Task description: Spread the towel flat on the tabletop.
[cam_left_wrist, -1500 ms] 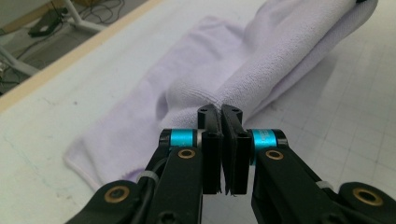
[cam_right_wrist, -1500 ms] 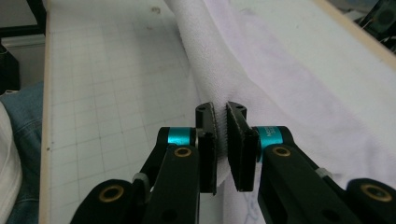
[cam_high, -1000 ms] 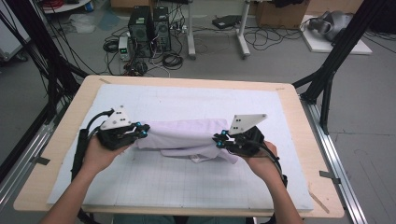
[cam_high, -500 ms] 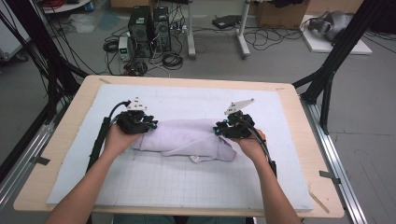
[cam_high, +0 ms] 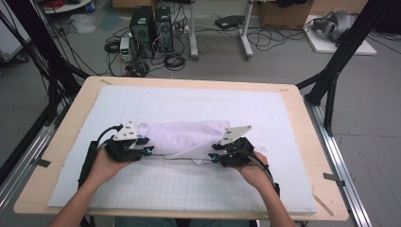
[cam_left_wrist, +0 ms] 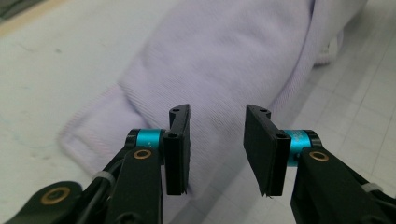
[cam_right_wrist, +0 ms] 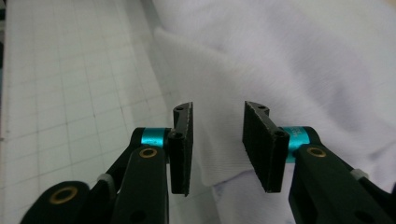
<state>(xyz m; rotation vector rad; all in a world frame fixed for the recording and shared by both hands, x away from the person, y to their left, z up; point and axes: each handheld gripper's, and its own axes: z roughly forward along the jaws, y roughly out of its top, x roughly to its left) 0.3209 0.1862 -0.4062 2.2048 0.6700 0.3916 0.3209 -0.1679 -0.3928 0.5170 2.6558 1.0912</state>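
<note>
A pale lilac cloth [cam_high: 184,137] lies folded in a long bundle on the white gridded mat [cam_high: 198,189]. My left gripper [cam_high: 145,147] sits at the bundle's left end and my right gripper [cam_high: 213,155] at its right end near the front fold. In the left gripper view the cloth [cam_left_wrist: 233,60] lies under and beyond the left gripper [cam_left_wrist: 217,112]. In the right gripper view a folded hem of the cloth [cam_right_wrist: 289,56] lies under the right gripper [cam_right_wrist: 217,108]. Both pairs of jaws have just been opening, and their pads press on nothing.
The mat covers a wooden table [cam_high: 61,142] with bare margins at the sides. Black frame struts [cam_high: 331,75] rise at the far right and far left. Computer towers [cam_high: 151,26] and cables stand on the floor beyond the far edge.
Both grippers were shut on the stretched cloth. They carried it away from the person, let go, and came back down toward the near side. The cloth now rests folded on the mat.
</note>
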